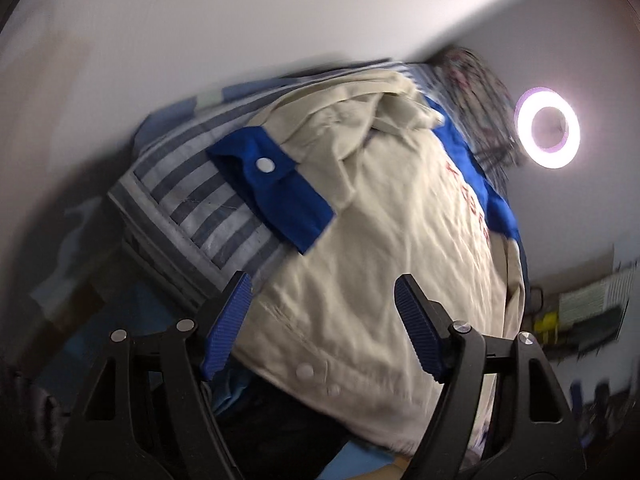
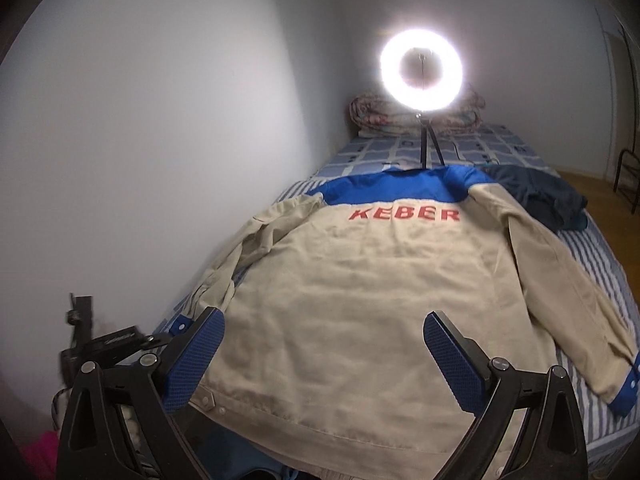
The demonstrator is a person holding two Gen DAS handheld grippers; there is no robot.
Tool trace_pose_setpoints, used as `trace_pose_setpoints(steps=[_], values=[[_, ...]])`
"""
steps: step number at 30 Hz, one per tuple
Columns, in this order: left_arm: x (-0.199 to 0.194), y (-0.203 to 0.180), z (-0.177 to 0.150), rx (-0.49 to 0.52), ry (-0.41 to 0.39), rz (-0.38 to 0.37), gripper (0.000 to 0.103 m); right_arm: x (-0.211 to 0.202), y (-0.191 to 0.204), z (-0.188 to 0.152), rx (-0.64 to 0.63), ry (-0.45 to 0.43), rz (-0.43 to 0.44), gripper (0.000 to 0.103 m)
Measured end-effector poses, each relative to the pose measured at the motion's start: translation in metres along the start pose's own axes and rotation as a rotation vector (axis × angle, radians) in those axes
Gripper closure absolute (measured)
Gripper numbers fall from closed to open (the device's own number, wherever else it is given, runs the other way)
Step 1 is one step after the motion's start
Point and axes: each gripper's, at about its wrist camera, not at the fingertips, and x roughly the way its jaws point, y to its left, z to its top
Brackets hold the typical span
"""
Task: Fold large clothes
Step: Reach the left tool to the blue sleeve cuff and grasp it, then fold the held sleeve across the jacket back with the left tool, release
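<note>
Left gripper (image 1: 322, 322): jaws apart, blue pads on either side of the jacket's hem edge, not pressing on the cloth — nothing held; view rolled and blurred.
Right gripper (image 2: 324, 356): jaws wide apart above the jacket's hem, nothing between the pads, no grip on the cloth.
Jacket (image 2: 360, 300): beige with a blue yoke, spread back-up on the bed, hem nearest, collar farthest.
Hem snaps (image 1: 306, 370): white, on the jacket's near edge, just past the left gripper.
Sleeve by the wall (image 2: 236, 264): bunched and folded in along the jacket's side, its blue cuff (image 1: 272, 188) with a white snap lying on the striped sheet.
Other sleeve (image 2: 576, 300): stretched out away from the jacket's body, blue cuff at the near end, on the striped sheet (image 2: 600, 264).
Lettering (image 2: 404, 214): red, "KEBER", across the jacket's back just below the blue yoke.
Dark garment (image 2: 540, 196): navy, crumpled, beside the jacket's far shoulder.
Ring light (image 2: 422, 70): lit, on a small stand — just beyond the jacket's collar.
Folded quilt (image 2: 376, 116): patterned, behind the ring light, farthest from the jacket, against the wall.
</note>
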Motion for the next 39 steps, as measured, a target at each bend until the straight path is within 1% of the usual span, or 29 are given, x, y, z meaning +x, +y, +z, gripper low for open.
trace_pose_setpoints(steps=[3, 6, 8, 9, 10, 12, 15, 18, 20, 21, 22, 23, 25, 26, 28, 29, 30, 31, 32, 33, 35, 36, 38, 39], values=[[0.017, 0.015, 0.008, -0.094, -0.021, 0.008, 0.027, 0.004, -0.002, -0.003, -0.001, 0.011, -0.003, 0.002], [0.032, 0.031, 0.015, -0.191, -0.036, -0.001, 0.027, 0.006, -0.003, -0.005, 0.002, 0.019, -0.003, 0.002], [0.043, 0.041, 0.020, -0.236, -0.035, 0.004, 0.027, 0.007, -0.004, -0.006, 0.005, 0.025, -0.004, 0.002], [0.045, 0.044, 0.022, -0.250, -0.040, -0.005, 0.027, 0.007, -0.005, -0.006, 0.005, 0.026, -0.006, 0.002], [0.046, 0.045, 0.025, -0.258, -0.056, -0.010, 0.027, 0.007, -0.005, -0.007, 0.005, 0.027, -0.010, 0.002], [0.049, 0.043, 0.031, -0.255, -0.058, 0.006, 0.027, 0.008, -0.006, -0.007, 0.006, 0.029, -0.017, 0.002], [0.054, 0.043, 0.038, -0.273, -0.071, 0.009, 0.027, 0.009, -0.009, -0.008, 0.015, 0.030, -0.020, 0.002], [0.060, 0.035, 0.045, -0.236, -0.081, 0.051, 0.027, 0.011, -0.011, -0.009, 0.022, 0.036, -0.021, 0.002], [0.065, 0.027, 0.049, -0.204, -0.090, 0.092, 0.028, 0.013, -0.012, -0.010, 0.021, 0.041, -0.021, 0.002], [0.067, 0.023, 0.050, -0.182, -0.096, 0.120, 0.031, 0.013, -0.012, -0.011, 0.019, 0.043, -0.023, 0.002], [0.067, 0.019, 0.049, -0.162, -0.101, 0.149, 0.045, 0.014, -0.012, -0.012, 0.016, 0.044, -0.024, 0.002], [0.068, 0.017, 0.050, -0.140, -0.105, 0.179, 0.066, 0.014, -0.012, -0.012, 0.013, 0.045, -0.026, 0.002], [0.072, 0.013, 0.054, -0.097, -0.102, 0.227, 0.092, 0.015, -0.012, -0.013, 0.008, 0.047, -0.030, 0.002], [0.071, 0.015, 0.054, -0.090, -0.108, 0.227, 0.095, 0.015, -0.013, -0.014, 0.008, 0.048, -0.031, 0.002], [0.066, 0.012, 0.054, -0.071, -0.137, 0.226, 0.098, 0.018, -0.015, -0.014, 0.013, 0.052, -0.031, 0.002], [0.061, 0.006, 0.054, -0.044, -0.165, 0.233, 0.101, 0.020, -0.016, -0.015, 0.016, 0.057, -0.028, 0.003], [0.055, 0.000, 0.054, -0.011, -0.191, 0.235, 0.101, 0.023, -0.017, -0.015, 0.019, 0.066, -0.017, 0.004], [0.048, -0.006, 0.051, 0.029, -0.215, 0.240, 0.102, 0.026, -0.019, -0.015, 0.017, 0.075, -0.004, 0.008], [0.040, -0.015, 0.049, 0.078, -0.245, 0.245, 0.102, 0.032, -0.021, -0.016, 0.017, 0.093, 0.010, 0.014], [0.031, -0.026, 0.045, 0.140, -0.282, 0.247, 0.102, 0.039, -0.023, -0.017, 0.021, 0.115, 0.019, 0.017], [0.015, -0.047, 0.035, 0.261, -0.336, 0.239, 0.102, 0.052, -0.027, -0.019, 0.041, 0.163, 0.052, 0.030], [0.008, -0.056, 0.030, 0.318, -0.356, 0.232, 0.102, 0.058, -0.030, -0.020, 0.049, 0.181, 0.070, 0.033], [-0.002, -0.080, 0.017, 0.464, -0.395, 0.230, 0.102, 0.071, -0.034, -0.021, 0.056, 0.210, 0.098, 0.041], [-0.006, -0.090, 0.009, 0.542, -0.408, 0.228, 0.102, 0.078, -0.035, -0.020, 0.056, 0.222, 0.112, 0.042]])
